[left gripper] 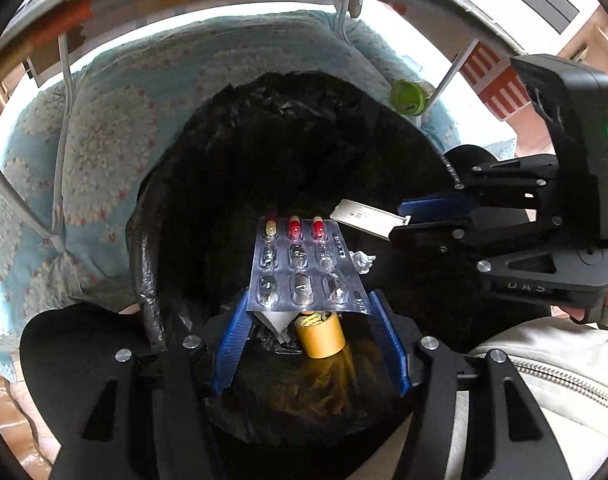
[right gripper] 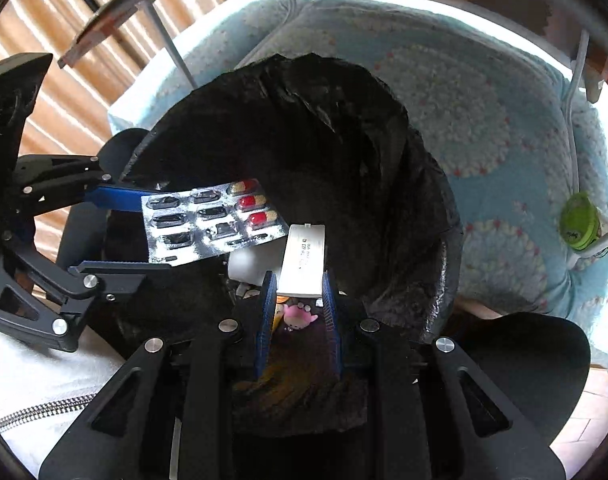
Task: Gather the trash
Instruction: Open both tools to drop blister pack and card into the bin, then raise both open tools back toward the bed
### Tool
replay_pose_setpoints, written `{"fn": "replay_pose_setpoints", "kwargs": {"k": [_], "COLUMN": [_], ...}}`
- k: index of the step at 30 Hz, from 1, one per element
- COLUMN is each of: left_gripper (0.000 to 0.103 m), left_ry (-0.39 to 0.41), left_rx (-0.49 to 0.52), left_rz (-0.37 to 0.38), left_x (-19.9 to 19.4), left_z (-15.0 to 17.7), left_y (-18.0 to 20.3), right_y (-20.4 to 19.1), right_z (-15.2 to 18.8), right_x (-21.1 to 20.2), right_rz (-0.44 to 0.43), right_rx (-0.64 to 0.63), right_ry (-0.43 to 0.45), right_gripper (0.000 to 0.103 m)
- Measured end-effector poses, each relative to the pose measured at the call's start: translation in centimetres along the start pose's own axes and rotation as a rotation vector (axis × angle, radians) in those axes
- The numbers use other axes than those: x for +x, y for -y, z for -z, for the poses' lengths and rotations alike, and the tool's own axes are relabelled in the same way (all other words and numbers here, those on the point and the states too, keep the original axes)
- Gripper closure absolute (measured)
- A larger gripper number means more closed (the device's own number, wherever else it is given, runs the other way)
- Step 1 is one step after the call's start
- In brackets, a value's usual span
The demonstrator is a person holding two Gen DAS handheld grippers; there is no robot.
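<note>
Hovering over the bin bag (left gripper: 232, 152) — left gripper (left gripper: 308, 308) clamps blister pack (left gripper: 300, 264), right gripper (right gripper: 298, 286) white strip (right gripper: 304, 260).

I get hard daylight from the top of both views, where the white band behind the pale blue patterned cushion (left gripper: 104, 128) blows out. The black plastic trash bag (left gripper: 288, 152) swallows light; its inside is near black. Glare sparkles on the silver foil blister pack (right gripper: 212, 224). Fisheye bending curves the edges, and the dark corners vignette and blur.
</note>
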State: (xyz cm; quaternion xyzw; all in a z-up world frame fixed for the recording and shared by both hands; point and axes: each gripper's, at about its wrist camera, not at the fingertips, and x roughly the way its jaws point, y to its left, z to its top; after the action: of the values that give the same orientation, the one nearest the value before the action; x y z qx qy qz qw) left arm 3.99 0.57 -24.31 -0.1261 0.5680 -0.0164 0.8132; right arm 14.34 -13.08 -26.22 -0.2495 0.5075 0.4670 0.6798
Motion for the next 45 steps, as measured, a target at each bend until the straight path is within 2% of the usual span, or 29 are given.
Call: {"fn": "replay_pose_setpoints", "kwargs": {"k": [5, 7, 10, 12, 21, 28, 37, 45], "left_gripper": [0.046, 0.045, 0.043, 0.04, 0.04, 0.04, 0.04, 0.04], "left_ry": [-0.004, 0.011, 0.043, 0.055, 0.108, 0.214, 0.37, 0.451], "left_rx": [-0.01, -0.019, -0.038, -0.02, -0.002, 0.036, 0.092, 0.091], "left_rz": [-0.002, 0.011, 0.052, 0.041, 0.025, 0.009, -0.037, -0.084], "left_x": [0.2, -0.1, -0.9, -1.3, -3.5, -7.8, -13.6, -16.0], "left_z": [-0.3, -0.4, -0.6, -0.7, -0.9, -1.8, -4.8, -8.1], "left_y": [-0.1, -0.1, 0.0, 0.4, 1.2, 1.7, 1.6, -0.4], "right_y": [0.0, 0.1, 0.1, 0.1, -0.1, -0.5, -1.0, -0.5], "right_z": [-0.3, -0.3, -0.4, -0.3, -0.2, -0.7, -2.9, -6.1], "right_x": [0.0, 0.0, -0.3, -0.7, -3.2, -6.7, -11.7, -14.0], "right_rz": [-0.013, -0.013, -0.005, -0.007, 0.001, 0.007, 0.024, 0.055], "right_rx": [0.01, 0.009, 0.008, 0.011, 0.007, -0.009, -0.066, -0.101], "right_ry": [0.006, 0.01, 0.015, 0.026, 0.081, 0.161, 0.286, 0.366], "right_gripper": [0.078, 0.07, 0.07, 0.07, 0.07, 0.07, 0.07, 0.07]}}
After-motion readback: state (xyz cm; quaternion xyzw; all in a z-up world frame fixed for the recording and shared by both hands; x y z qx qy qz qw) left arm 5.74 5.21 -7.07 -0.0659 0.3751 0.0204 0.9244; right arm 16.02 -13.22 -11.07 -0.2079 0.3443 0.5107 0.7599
